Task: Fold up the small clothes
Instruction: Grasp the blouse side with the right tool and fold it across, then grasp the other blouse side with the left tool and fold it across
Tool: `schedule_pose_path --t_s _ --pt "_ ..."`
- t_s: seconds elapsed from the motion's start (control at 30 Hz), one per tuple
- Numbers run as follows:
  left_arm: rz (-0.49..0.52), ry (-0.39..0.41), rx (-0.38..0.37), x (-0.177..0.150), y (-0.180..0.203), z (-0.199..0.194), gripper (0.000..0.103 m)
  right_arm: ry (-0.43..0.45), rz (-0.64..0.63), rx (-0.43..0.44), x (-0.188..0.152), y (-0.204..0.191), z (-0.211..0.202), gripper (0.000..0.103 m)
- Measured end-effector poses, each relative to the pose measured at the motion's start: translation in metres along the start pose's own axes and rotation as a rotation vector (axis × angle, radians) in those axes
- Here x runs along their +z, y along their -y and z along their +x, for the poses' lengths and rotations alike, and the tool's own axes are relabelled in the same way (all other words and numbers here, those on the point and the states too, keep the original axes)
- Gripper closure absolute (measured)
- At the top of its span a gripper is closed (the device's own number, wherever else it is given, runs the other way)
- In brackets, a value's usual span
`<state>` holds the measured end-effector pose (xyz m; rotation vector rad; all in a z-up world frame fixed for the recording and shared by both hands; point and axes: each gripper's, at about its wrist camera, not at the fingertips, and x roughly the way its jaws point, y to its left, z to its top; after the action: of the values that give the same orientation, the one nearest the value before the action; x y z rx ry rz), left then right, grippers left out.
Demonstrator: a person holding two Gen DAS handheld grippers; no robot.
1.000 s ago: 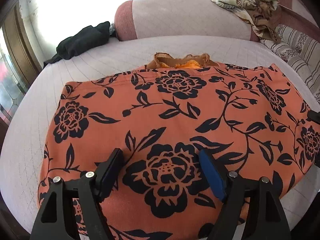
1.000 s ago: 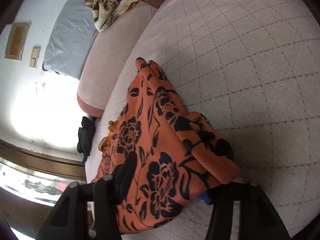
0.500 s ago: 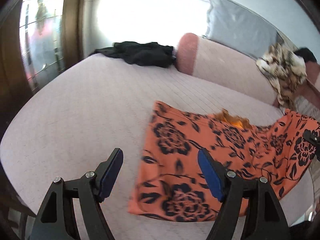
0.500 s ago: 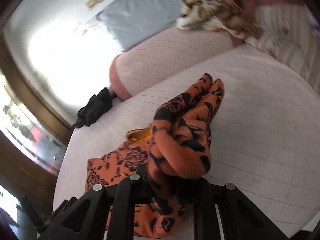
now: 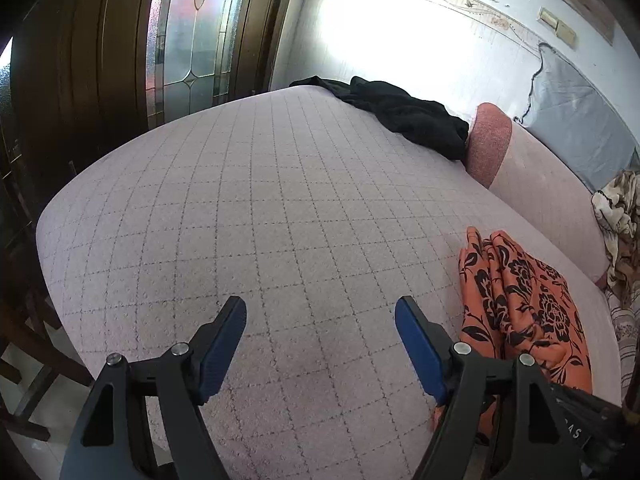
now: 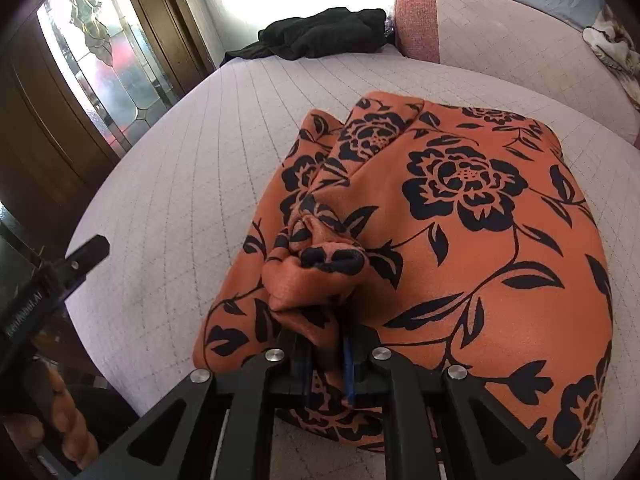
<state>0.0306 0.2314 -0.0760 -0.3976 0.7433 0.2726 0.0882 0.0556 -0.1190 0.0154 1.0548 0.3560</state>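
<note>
Right wrist — garment [image 6: 460,208] in tool [image 6: 326,356]

Readable text: only fragments

White lettering is seen on the left gripper [image 6: 60,276] at the frame's left edge, too blurred to be read.

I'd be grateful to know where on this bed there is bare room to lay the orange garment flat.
The broad quilted stretch of the bed under the open left gripper is bare, bordered by the black garment at the far edge and the orange floral garment on the right. Around that bunched garment, pinched in the right gripper, it is crowded.
</note>
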Motion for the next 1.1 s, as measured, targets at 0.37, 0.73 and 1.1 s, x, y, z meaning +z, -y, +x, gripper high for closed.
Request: schedule_pose_path --t_s 0.37,0.73,1.1 --pt "0.092 -0.062 -0.383 -0.008 0.056 -0.021 0.025 0.051 0.047 0.175 -0.023 0.016 -0.032 0.044" --pt "0.355 -0.237 -0.312 -0.028 0.149 0.024 0.026 0.22 0.224 0.184 -0.066 0.086 -0.107 0.031" --pt "0.322 -0.421 -0.339 -0.018 0.163 0.058 0.089 0.255 0.32 0.24 -0.075 0.118 -0.107 0.031"
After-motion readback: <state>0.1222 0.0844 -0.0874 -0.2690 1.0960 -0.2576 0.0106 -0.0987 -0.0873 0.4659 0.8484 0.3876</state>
